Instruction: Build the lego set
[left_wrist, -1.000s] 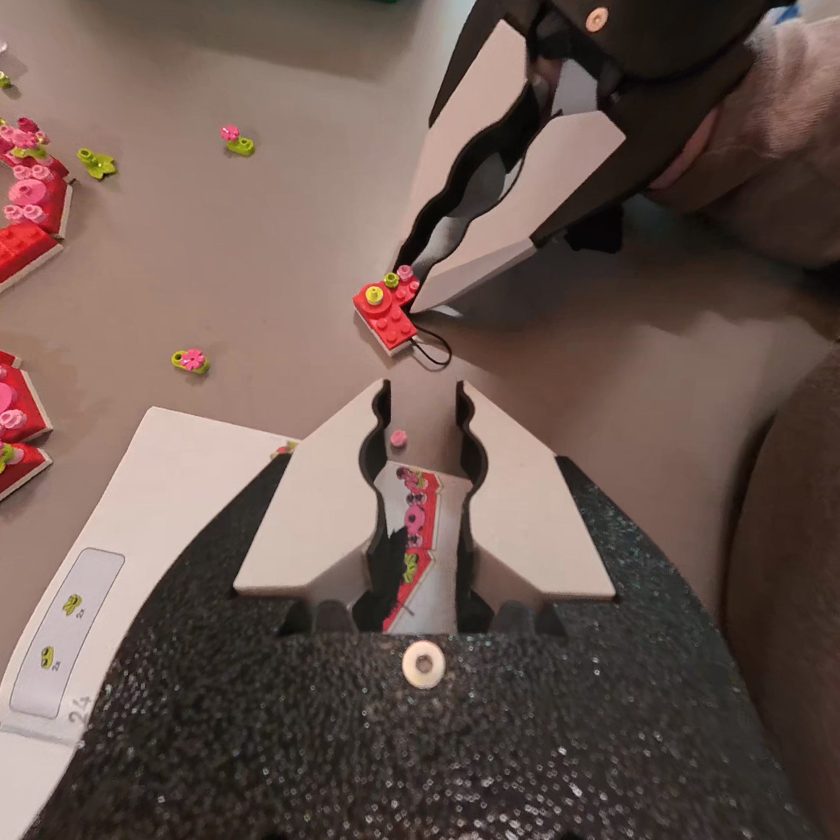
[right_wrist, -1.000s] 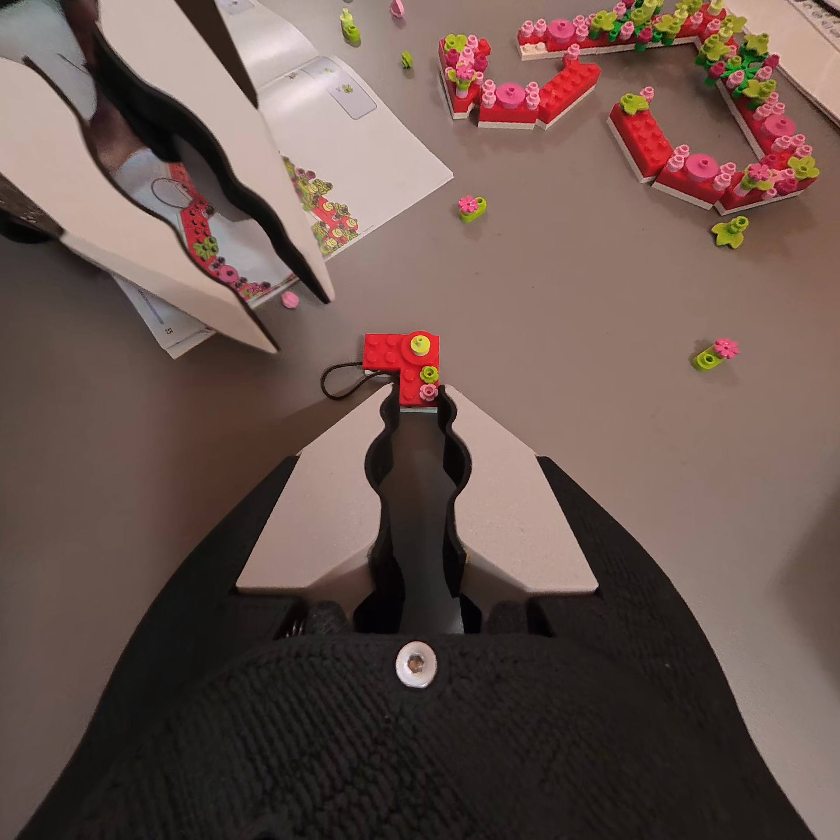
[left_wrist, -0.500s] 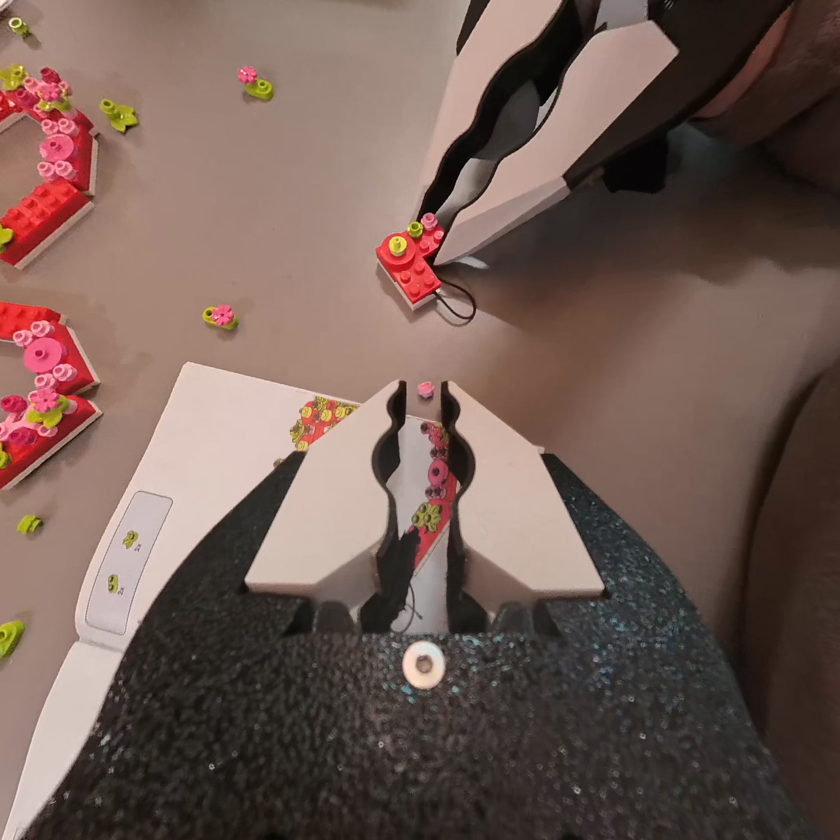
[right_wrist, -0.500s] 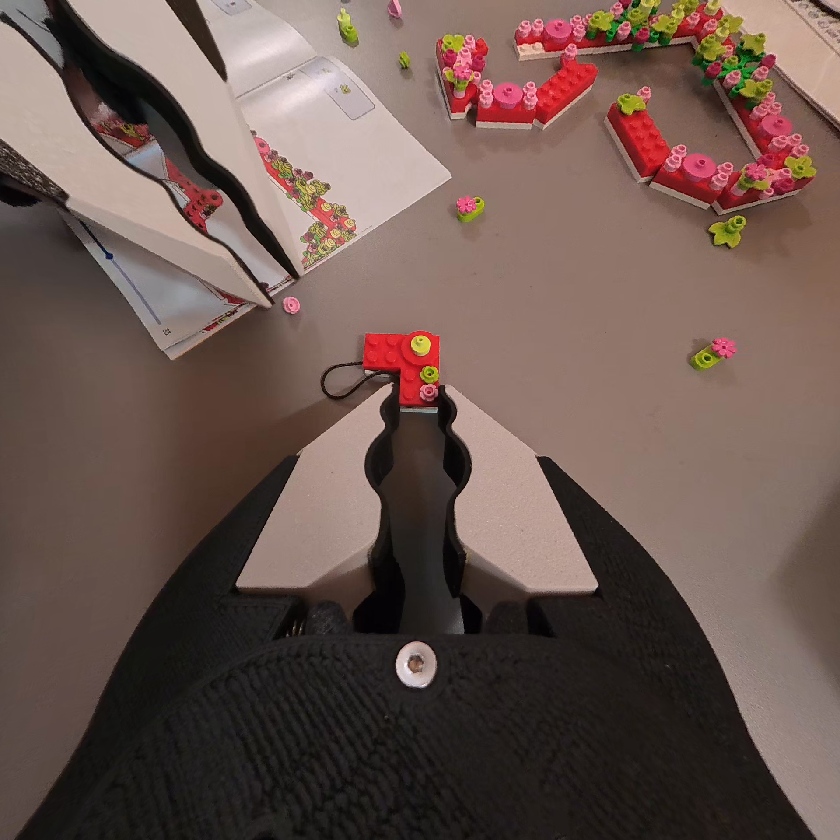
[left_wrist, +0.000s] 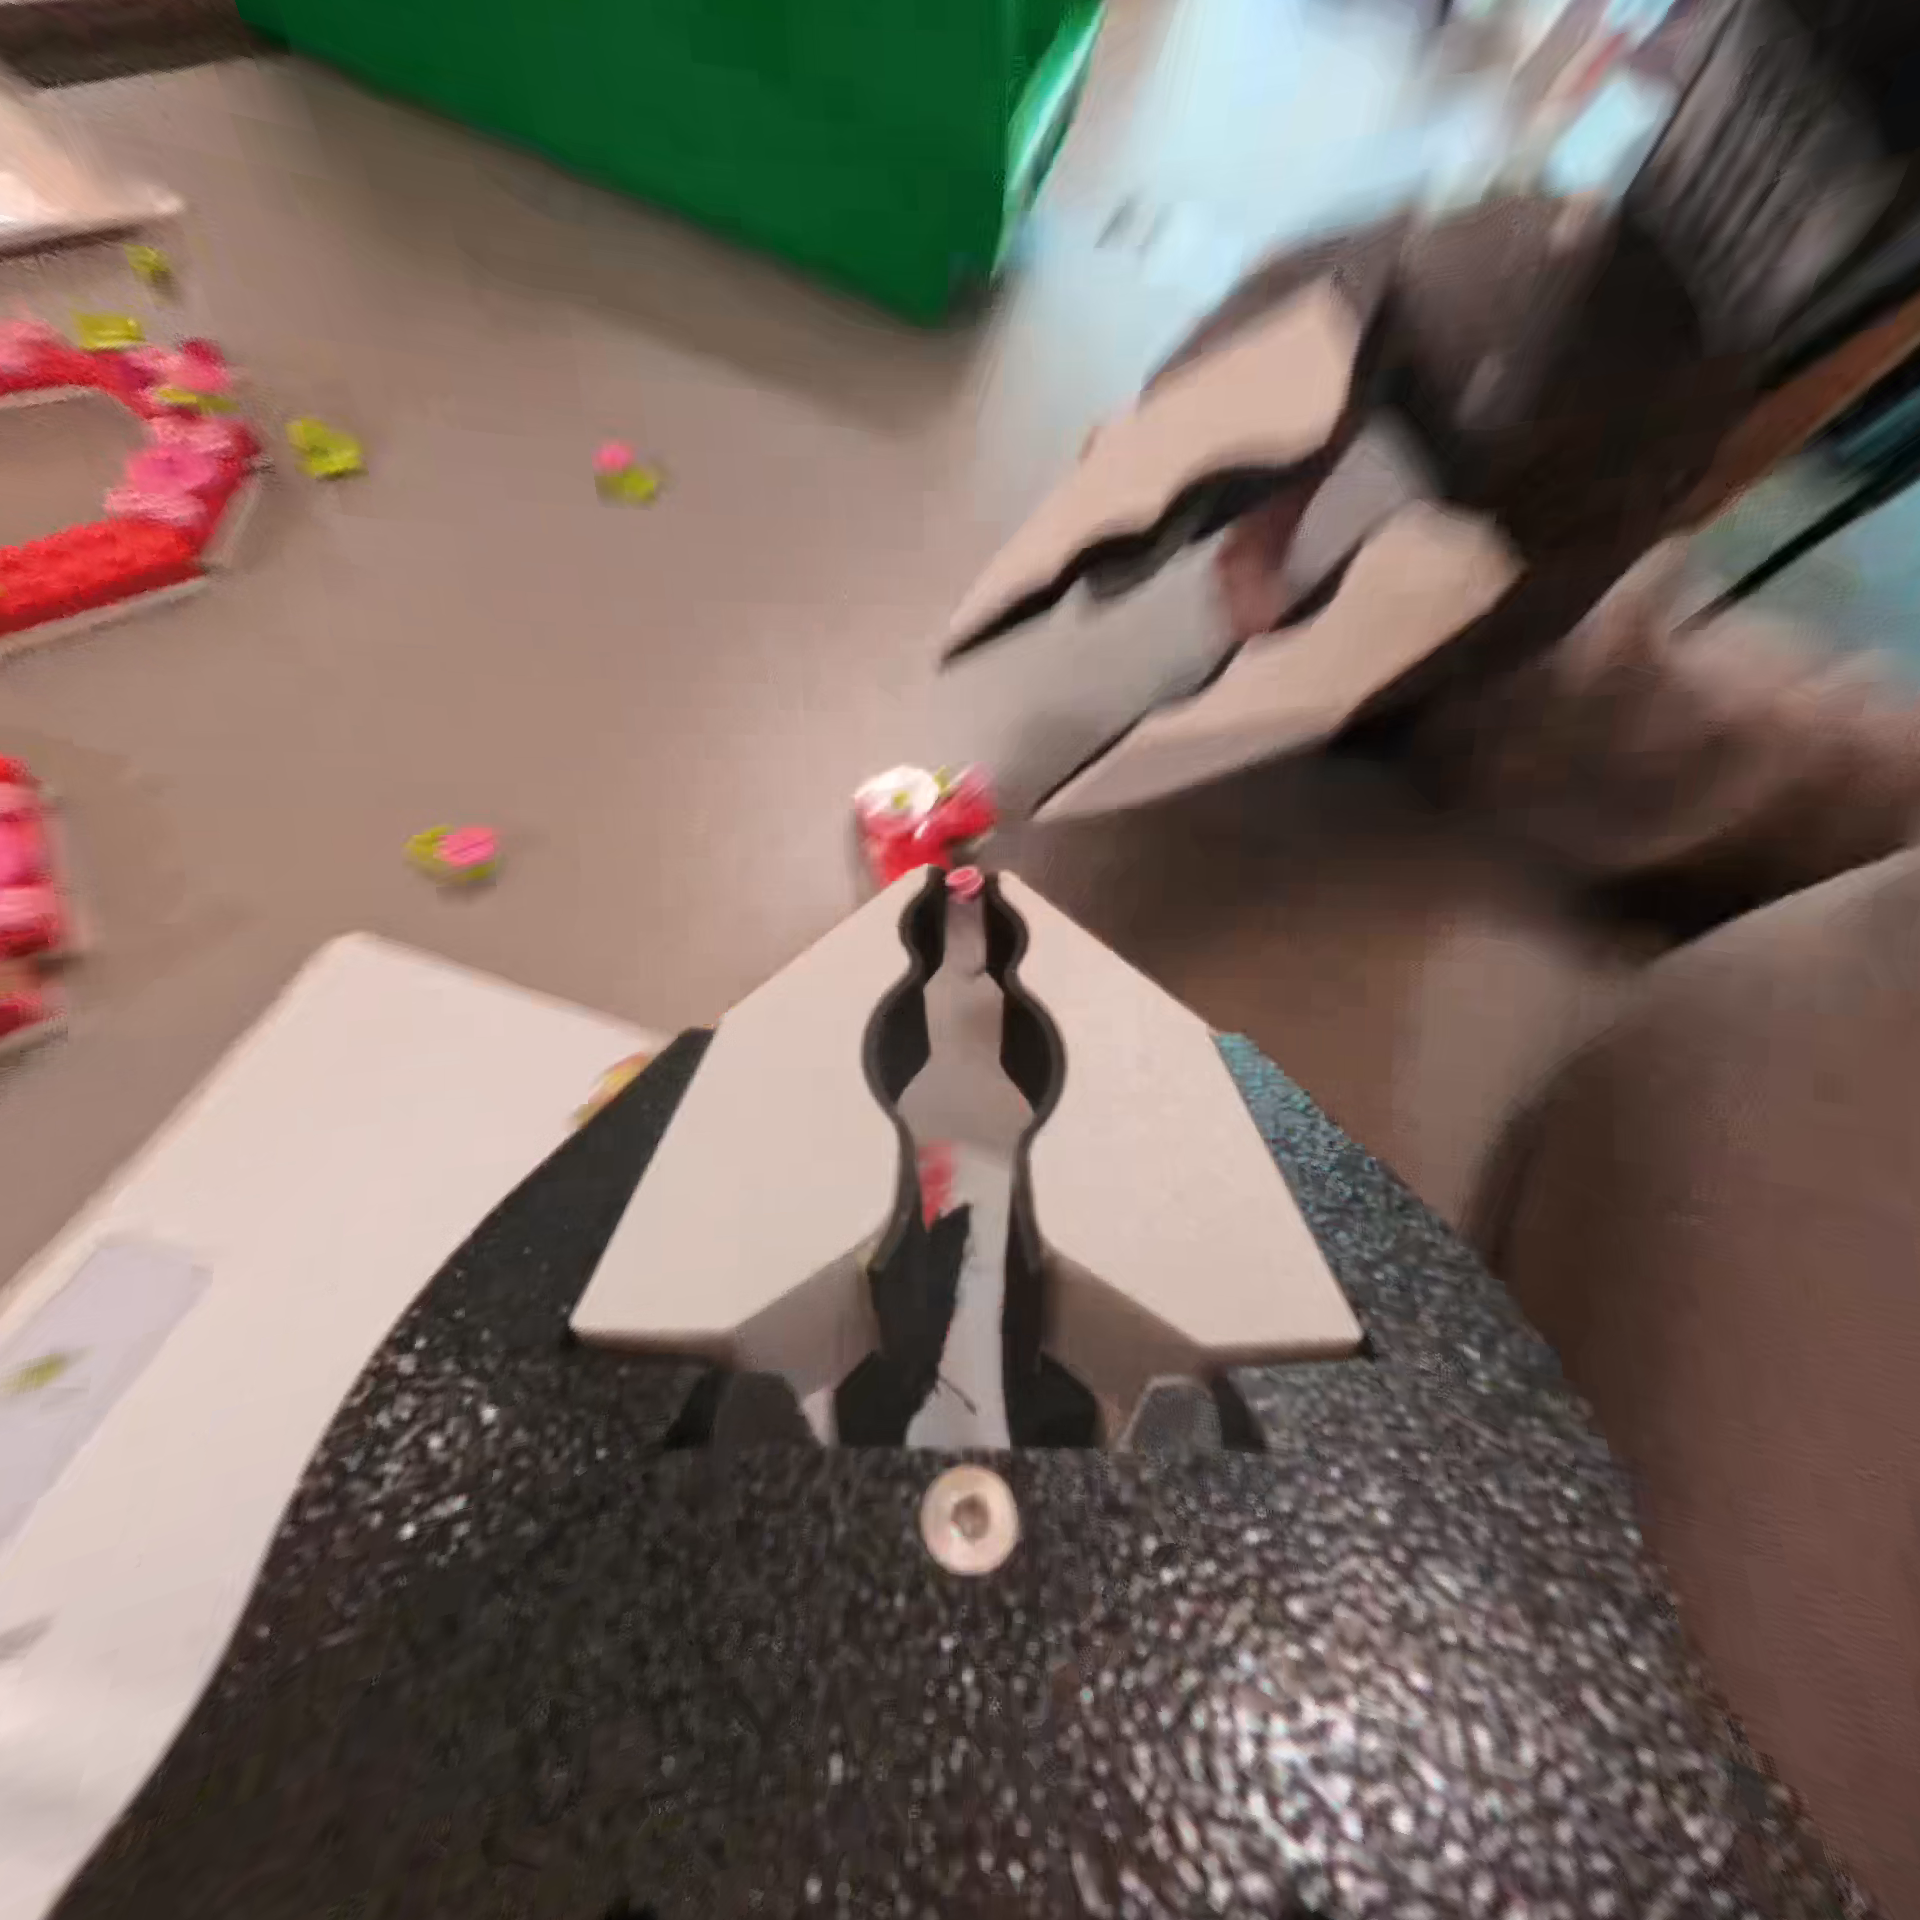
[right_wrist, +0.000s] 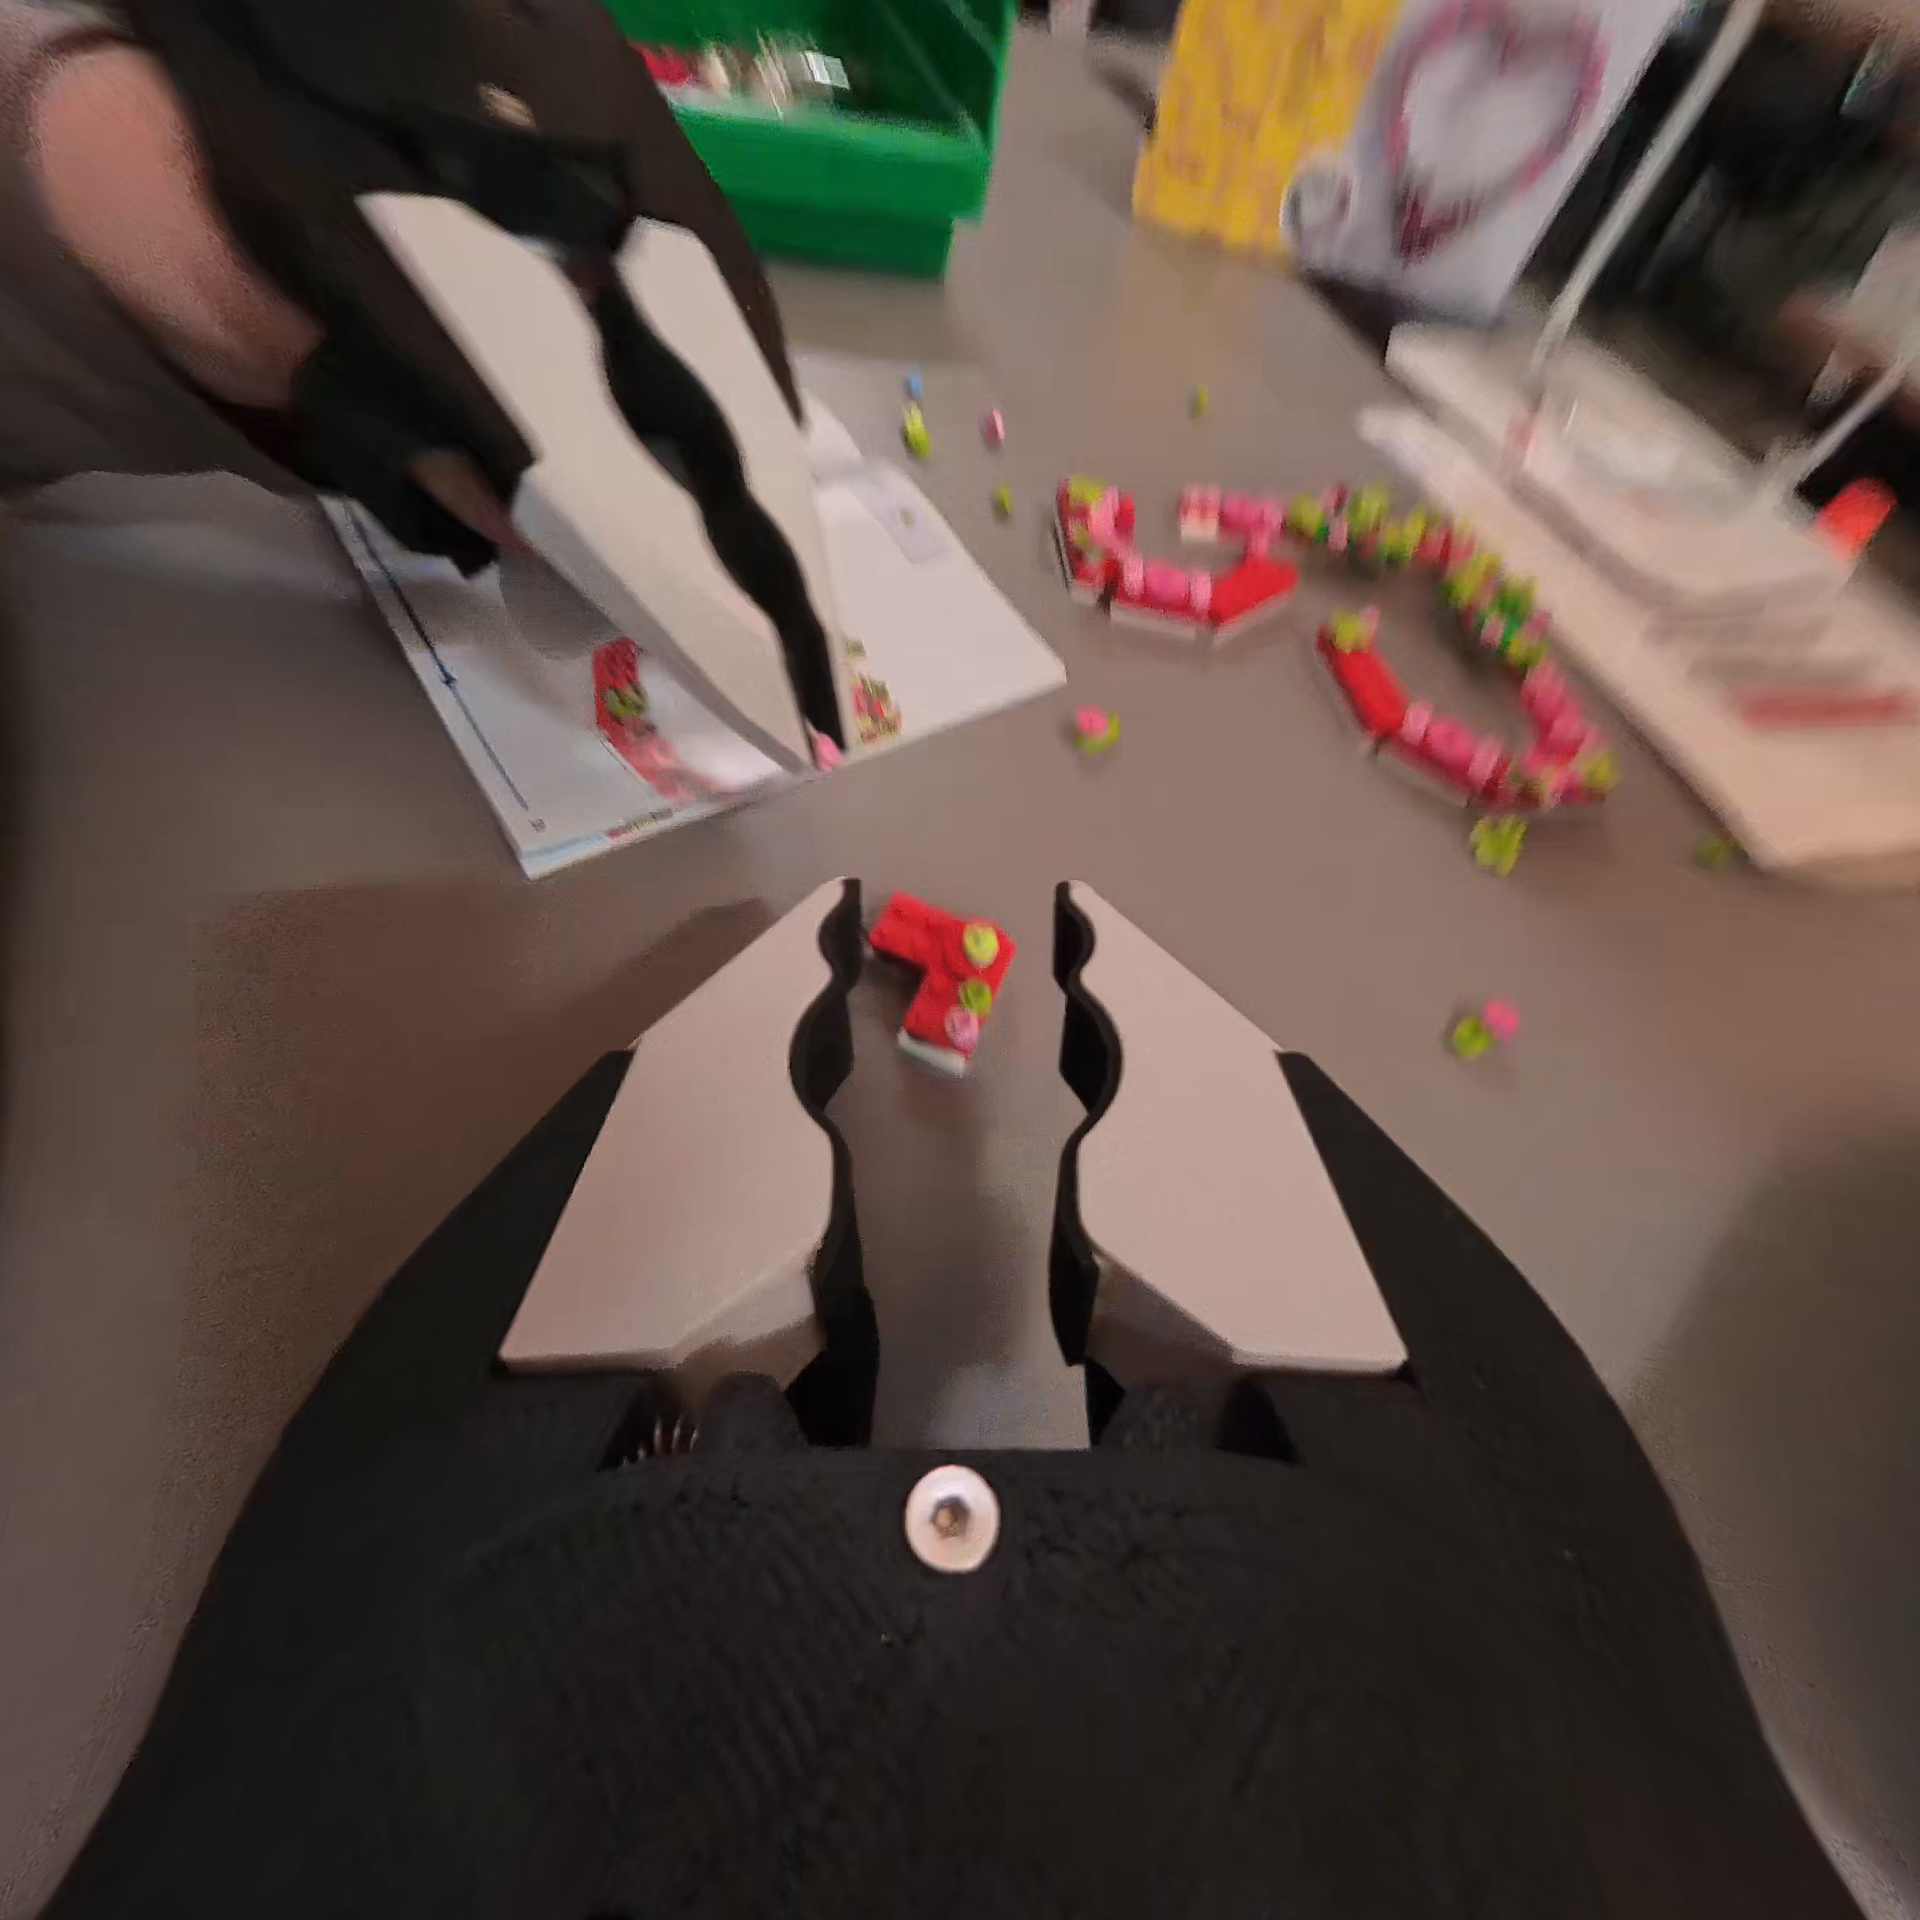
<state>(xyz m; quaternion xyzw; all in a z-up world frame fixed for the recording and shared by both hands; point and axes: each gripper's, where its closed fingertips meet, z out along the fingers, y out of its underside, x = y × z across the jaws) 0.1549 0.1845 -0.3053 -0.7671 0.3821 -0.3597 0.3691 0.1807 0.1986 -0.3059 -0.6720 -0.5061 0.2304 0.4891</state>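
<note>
- The grey table carries everything; both views are smeared by motion, the left wrist view worse.
- A green bin stands at the far edge in both views. Only the right wrist view also takes in a yellow-and-white box beside it.
- The open instruction booklet lies on the left of the table. The right wrist view shows its printed pages; the left wrist view shows mostly a pale blank corner.
- The red ring of bricks with pink and lime flowers is seen almost whole, with gaps in it, from the right wrist view. The left wrist view catches only a part of it at its left edge.
- The right gripper is spread wide, holding nothing, and the small red L-shaped piece lies on the table between its fingertips, clear of both.
- The left gripper is pinched on a tiny pink stud at its very tips. From the right wrist view the same stud shows as a pink speck at the tips, low over the near edge of the booklet.
- In the left wrist view the L-shaped piece sits just beyond the stud, by the tips of the other gripper.
- Loose flower pieces lie scattered: one pink-and-lime flower to the right of the L-shaped piece, another near the booklet.
</note>
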